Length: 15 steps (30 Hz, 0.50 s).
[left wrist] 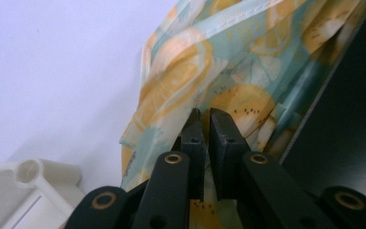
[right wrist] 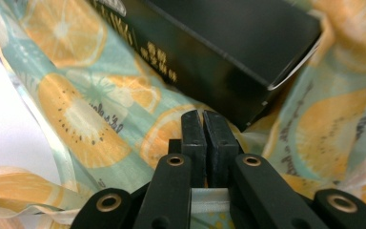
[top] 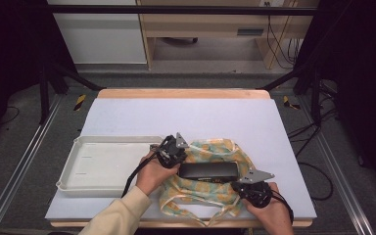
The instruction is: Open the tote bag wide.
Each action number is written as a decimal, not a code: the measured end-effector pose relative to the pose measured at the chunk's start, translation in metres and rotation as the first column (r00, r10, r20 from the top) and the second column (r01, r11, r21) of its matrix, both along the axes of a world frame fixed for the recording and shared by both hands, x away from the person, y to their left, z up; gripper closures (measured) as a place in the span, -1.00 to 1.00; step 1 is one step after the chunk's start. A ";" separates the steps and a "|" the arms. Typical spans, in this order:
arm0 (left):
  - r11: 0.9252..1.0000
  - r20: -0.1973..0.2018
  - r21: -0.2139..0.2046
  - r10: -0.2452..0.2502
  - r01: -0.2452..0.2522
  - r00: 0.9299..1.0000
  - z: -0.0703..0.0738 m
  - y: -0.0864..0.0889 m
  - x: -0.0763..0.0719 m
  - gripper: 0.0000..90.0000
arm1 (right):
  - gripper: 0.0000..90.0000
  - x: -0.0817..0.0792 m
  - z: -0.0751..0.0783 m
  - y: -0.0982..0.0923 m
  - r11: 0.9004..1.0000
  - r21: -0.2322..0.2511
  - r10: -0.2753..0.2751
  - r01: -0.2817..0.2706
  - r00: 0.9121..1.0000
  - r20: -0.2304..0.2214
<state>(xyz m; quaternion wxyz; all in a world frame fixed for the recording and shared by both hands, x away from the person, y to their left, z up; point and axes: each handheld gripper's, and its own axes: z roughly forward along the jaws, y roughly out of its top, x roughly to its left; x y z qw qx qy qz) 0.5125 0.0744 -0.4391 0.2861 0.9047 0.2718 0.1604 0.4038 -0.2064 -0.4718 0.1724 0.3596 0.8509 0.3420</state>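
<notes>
Black box (top: 208, 171) lies on the fruit-print bag (top: 210, 191), mid-table (top: 186, 112), right of the white tray (top: 98, 164). Left gripper (top: 175, 152) pinches bag cloth at the box's left end; right gripper (top: 248, 188) is clamped on a fold near its right corner. Likely holding the bag mouth apart around the box.

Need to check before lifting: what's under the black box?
The fruit-print bag spreads beneath the black box, pinched by the left gripper and right gripper. Anything beneath the box itself is covered.
</notes>
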 end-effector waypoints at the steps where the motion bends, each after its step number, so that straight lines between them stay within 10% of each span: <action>1: 1.000 -0.003 0.011 0.004 -0.004 1.000 -0.001 0.000 0.002 0.90 | 0.96 0.000 -0.001 0.000 1.000 -0.003 0.005 -0.005 1.000 -0.004; 15: 0.999 -0.048 0.048 0.017 -0.015 0.999 -0.015 -0.001 0.014 0.96 | 0.96 -0.001 -0.004 0.002 1.000 -0.006 0.018 -0.018 0.999 -0.026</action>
